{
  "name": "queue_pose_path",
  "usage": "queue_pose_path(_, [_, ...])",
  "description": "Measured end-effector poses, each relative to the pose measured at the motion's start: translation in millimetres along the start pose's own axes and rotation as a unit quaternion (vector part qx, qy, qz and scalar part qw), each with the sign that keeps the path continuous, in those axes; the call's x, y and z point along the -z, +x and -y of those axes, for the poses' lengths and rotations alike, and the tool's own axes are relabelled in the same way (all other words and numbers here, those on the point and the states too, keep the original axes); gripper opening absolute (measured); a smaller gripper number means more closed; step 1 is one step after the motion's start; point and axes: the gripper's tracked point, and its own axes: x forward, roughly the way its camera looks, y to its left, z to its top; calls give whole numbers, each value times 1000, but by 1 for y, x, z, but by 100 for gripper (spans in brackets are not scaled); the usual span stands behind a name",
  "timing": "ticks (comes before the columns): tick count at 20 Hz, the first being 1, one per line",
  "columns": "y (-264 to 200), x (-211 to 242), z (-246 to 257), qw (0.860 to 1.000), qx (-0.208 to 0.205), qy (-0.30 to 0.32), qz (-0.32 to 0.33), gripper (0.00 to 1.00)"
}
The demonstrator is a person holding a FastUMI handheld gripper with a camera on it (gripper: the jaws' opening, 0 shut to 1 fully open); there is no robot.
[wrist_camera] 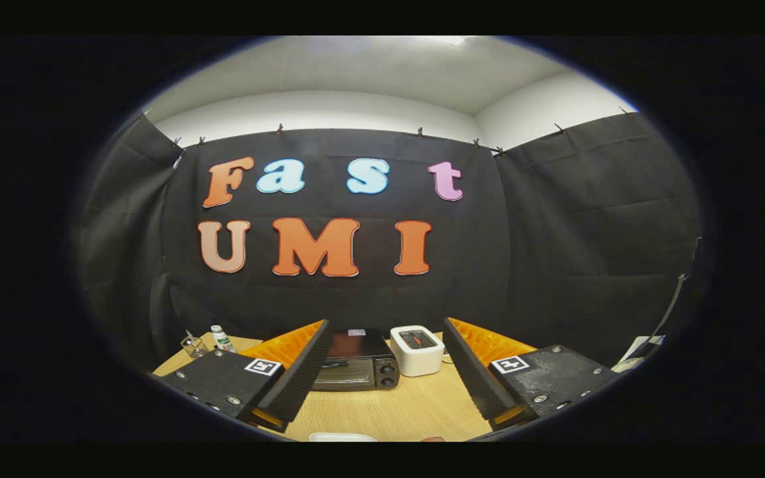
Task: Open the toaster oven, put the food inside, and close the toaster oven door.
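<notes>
Toaster oven (356, 362) sat on the table (389, 411) beyond the fingers, door shut; prob. rigid, heavy enough to stay put; best grab looked like the door's top handle; gripper (382, 388) spread wide, empty; white box (417, 350) just beside it; bottle (222, 338) and glass (192, 346) well apart.

Gripper (382, 372) with two wedge-shaped, ribbed fingers (296, 372) spread apart; flat black mounting plates, silver screws, square black-and-white fiducial markers
</notes>
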Motion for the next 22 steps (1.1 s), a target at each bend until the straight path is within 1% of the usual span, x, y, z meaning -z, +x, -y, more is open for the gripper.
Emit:
queue_pose_path(6, [11,3,-4,1000,8,-4,-5,99])
queue_pose_path(9, [19,11,-20,1000,-5,-2,-15,99])
queue_pose_path(12, [34,29,-35,999,-18,-3,-29,99])
queue_pose_path(19, [78,88,-85,994,-63,0,-88,99])
queue_pose_path(22, [106,105,-96,993,-65,-10,-100,99])
